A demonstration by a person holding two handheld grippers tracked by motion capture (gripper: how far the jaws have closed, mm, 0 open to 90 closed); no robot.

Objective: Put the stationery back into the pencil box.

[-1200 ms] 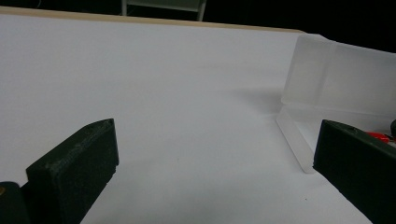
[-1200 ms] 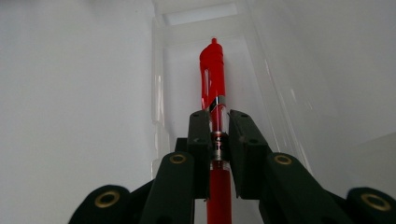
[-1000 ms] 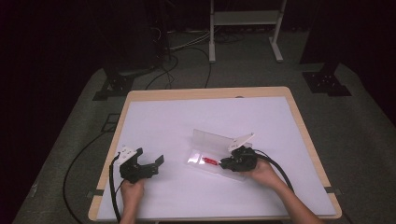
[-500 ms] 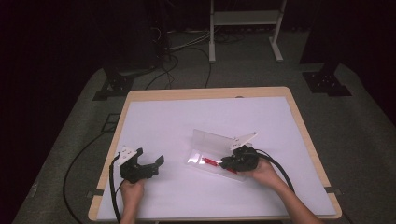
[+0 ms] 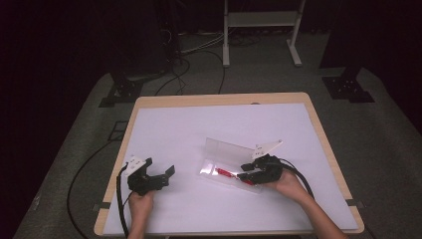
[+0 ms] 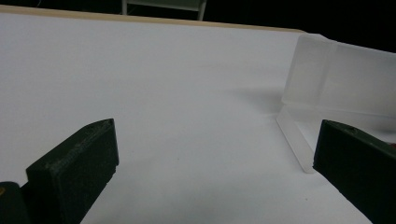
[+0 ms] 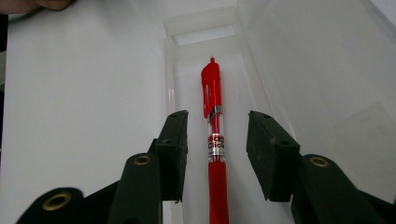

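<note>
The desk (image 5: 164, 129) carries a clear plastic case (image 5: 226, 152) with its lid up, just ahead of the right tool (image 7: 217, 140). That tool's jaws have just been opening and now stand apart on either side of the red pen (image 7: 214, 140), touching neither pad: the pen lies released in the case. The left tool (image 6: 210, 158) rests wide apart, idle

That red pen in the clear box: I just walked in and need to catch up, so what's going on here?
A person works at a white table with a gripper in each hand. The right gripper sits over the open clear box, its jaws just opened and standing either side of the red pen without pressing it; the pen lies in the box. The left gripper rests open on the table, apart from the box.
</note>
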